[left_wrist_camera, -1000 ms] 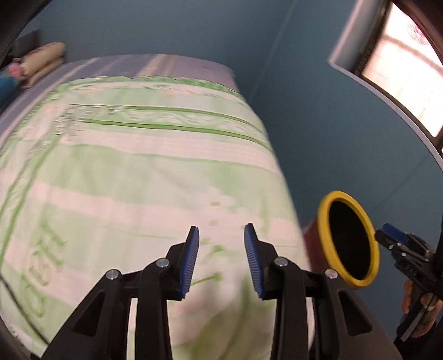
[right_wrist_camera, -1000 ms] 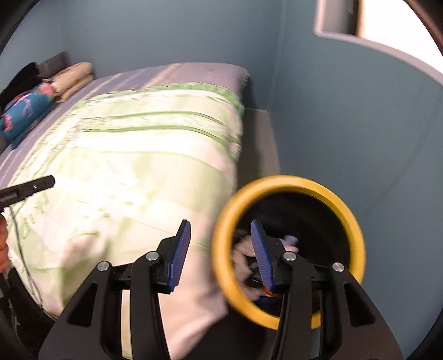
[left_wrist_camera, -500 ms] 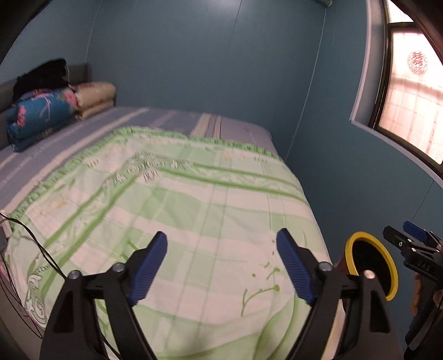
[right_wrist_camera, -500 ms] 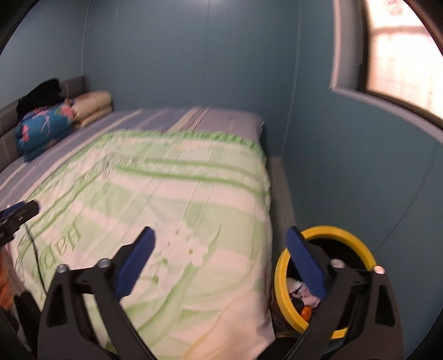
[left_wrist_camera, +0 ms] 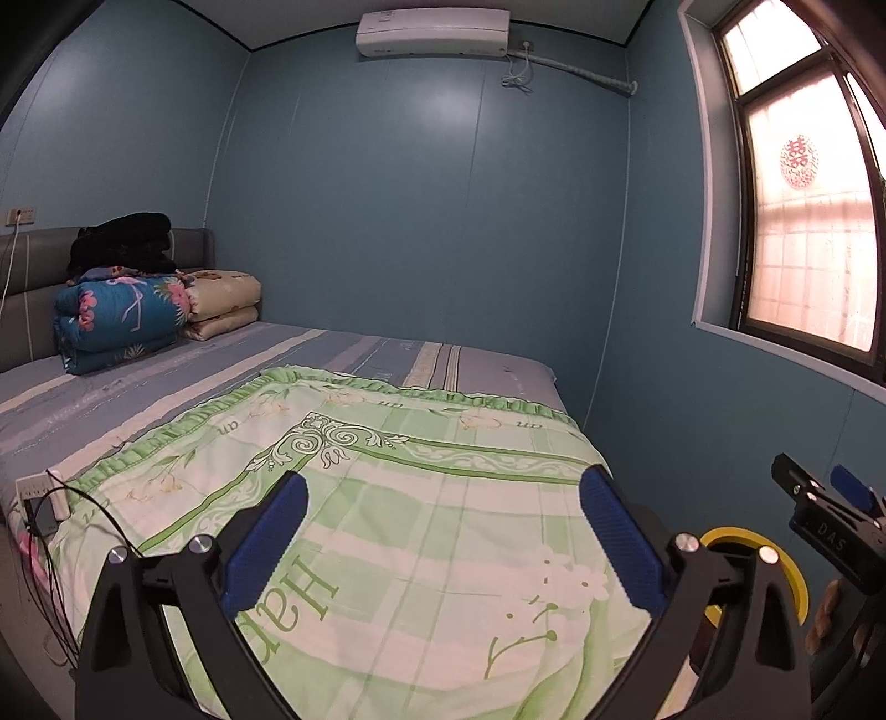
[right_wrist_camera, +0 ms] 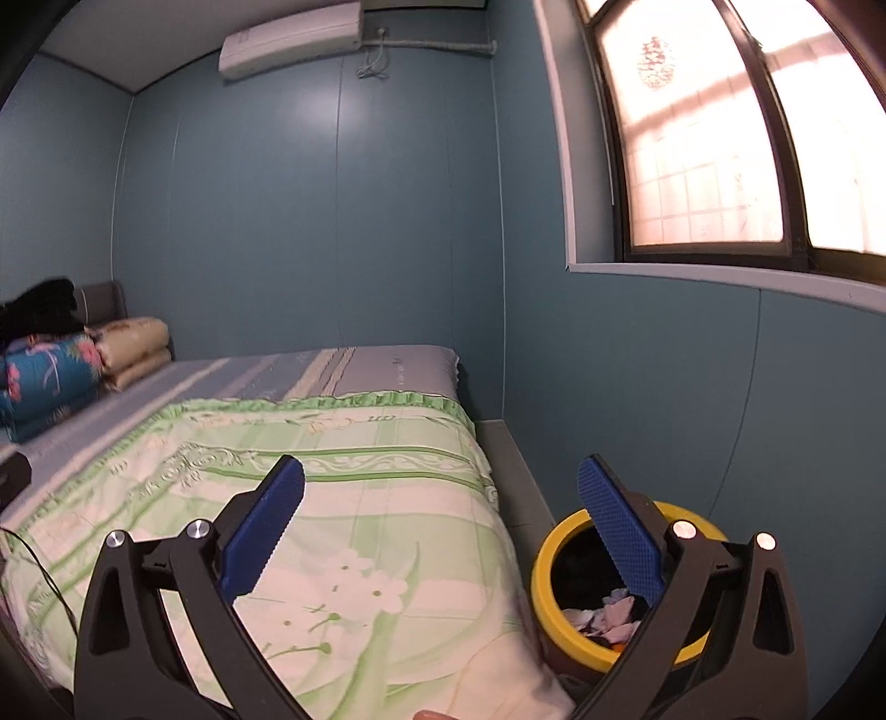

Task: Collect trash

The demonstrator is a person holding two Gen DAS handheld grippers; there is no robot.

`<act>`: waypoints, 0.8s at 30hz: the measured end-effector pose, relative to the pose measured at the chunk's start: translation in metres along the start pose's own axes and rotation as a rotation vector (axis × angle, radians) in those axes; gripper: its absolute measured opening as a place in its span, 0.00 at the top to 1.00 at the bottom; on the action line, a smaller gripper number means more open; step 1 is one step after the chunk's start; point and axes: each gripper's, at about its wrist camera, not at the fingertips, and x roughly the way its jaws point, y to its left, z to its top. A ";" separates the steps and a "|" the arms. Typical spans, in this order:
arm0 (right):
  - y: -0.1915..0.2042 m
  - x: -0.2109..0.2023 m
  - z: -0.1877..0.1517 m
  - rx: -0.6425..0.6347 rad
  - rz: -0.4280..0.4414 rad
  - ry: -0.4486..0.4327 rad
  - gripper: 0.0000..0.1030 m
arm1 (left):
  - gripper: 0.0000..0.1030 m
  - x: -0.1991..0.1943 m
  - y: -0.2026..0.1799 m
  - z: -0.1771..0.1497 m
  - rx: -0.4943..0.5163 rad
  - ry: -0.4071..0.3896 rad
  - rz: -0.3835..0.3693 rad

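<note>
Both tongs raised from bin level, now spread wide. Left gripper (left_wrist_camera: pixel 443 531): empty, over green quilt (left_wrist_camera: pixel 421 498). Right gripper (right_wrist_camera: pixel 443 520): empty; yellow-rimmed bin (right_wrist_camera: pixel 548 576) beneath its right finger, holding trash scraps (right_wrist_camera: pixel 609 609). No loose trash visible; collection seemingly finished.

One bed (left_wrist_camera: pixel 343 354) stands in the room, with one green-and-white quilt (left_wrist_camera: pixel 421 531) spread on it. At its head lie two folded quilts: one blue floral (left_wrist_camera: pixel 119 318), one cream (left_wrist_camera: pixel 224 302), and one black bundle (left_wrist_camera: pixel 122 243) on top. One yellow-rimmed trash bin (right_wrist_camera: pixel 545 559) sits beside the bed, several scraps (right_wrist_camera: pixel 606 615) inside. One window (right_wrist_camera: pixel 714 127), one air conditioner (left_wrist_camera: pixel 432 30), one wall socket (left_wrist_camera: pixel 19 215). Two grippers: left gripper (left_wrist_camera: pixel 443 537), right gripper (right_wrist_camera: pixel 440 526).
</note>
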 end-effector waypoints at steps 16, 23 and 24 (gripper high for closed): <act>0.002 -0.011 -0.015 0.002 0.005 -0.008 0.08 | 0.08 -0.012 -0.006 -0.007 -0.006 -0.028 0.001; -0.002 -0.008 -0.015 0.010 0.008 0.001 0.08 | 0.08 -0.014 -0.008 -0.007 0.002 -0.033 -0.006; -0.002 -0.008 -0.015 0.008 0.008 0.001 0.08 | 0.08 -0.014 -0.008 -0.007 0.003 -0.032 -0.008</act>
